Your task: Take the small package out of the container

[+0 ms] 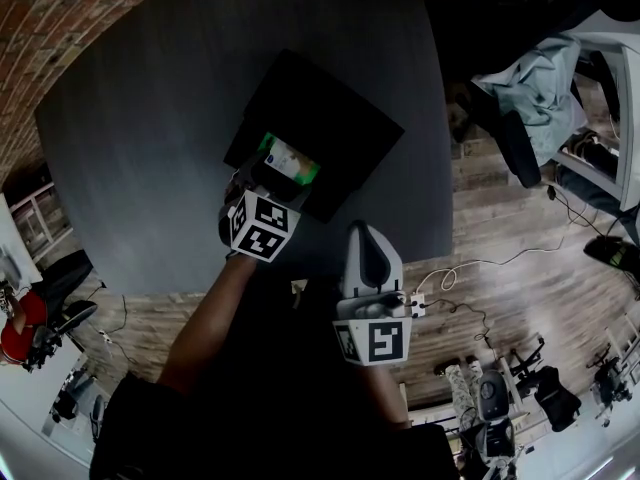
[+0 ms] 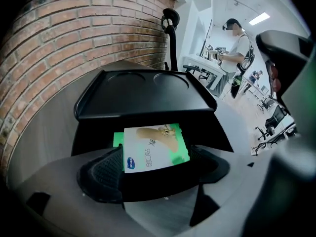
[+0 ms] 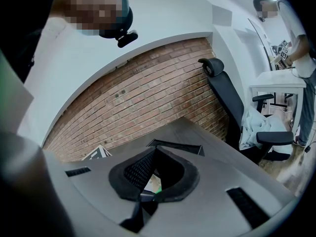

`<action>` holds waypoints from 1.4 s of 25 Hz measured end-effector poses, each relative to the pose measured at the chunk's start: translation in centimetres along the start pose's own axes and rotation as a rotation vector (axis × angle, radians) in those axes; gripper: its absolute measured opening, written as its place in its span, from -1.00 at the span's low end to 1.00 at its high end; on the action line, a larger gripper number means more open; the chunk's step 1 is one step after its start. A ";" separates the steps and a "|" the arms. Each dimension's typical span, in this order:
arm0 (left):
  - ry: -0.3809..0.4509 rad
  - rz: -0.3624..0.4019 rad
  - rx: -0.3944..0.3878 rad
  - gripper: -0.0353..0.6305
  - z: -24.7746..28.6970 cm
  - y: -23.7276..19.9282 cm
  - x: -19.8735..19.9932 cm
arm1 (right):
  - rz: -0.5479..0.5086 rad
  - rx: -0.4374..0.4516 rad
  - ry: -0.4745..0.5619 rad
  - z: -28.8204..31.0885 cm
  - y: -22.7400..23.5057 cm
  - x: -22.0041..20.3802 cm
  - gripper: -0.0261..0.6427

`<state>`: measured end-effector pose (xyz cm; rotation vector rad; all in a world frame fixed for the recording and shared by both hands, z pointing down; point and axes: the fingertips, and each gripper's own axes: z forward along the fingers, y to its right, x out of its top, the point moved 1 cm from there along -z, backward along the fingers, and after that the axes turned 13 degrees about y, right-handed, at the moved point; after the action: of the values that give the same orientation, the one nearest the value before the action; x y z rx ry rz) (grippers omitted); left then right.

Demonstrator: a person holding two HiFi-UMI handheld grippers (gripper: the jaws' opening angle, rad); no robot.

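A black container [image 1: 335, 133] sits on the dark grey table [image 1: 140, 138] with its lid [image 2: 143, 95] swung up and back. Inside lies the small package [image 1: 291, 160], white and green with blue print [image 2: 154, 149]. My left gripper [image 1: 258, 180] reaches into the container's near side. Its jaws stand wide on either side of the package [image 2: 157, 156], and the pads do not press on it. My right gripper [image 1: 362, 232] hangs back at the table's front edge, its curved jaws meeting at the tips [image 3: 155, 151] with nothing in them.
A brick wall [image 2: 74, 38] curves behind the table. A black office chair [image 3: 224, 93] stands at the far right, and another chair draped with clothing [image 1: 535, 93] is beside the table. A person [image 2: 238, 36] stands farther back. Cables [image 1: 470, 268] lie on the wooden floor.
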<state>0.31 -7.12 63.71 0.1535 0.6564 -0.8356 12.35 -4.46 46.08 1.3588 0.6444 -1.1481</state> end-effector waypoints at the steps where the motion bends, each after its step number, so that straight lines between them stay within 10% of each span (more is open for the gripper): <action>1: -0.006 0.004 0.000 0.29 0.1 0.1 0.1 | 0.002 0.000 0.000 0.0 0.1 0.0 -0.85; 35: -0.218 0.028 0.020 0.33 1.7 0.0 0.5 | 0.041 -0.002 0.020 0.1 3.8 1.0 -0.85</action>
<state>1.33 -8.10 64.76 0.0875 0.4402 -0.8183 16.12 -5.39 46.74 1.3770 0.6298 -1.1022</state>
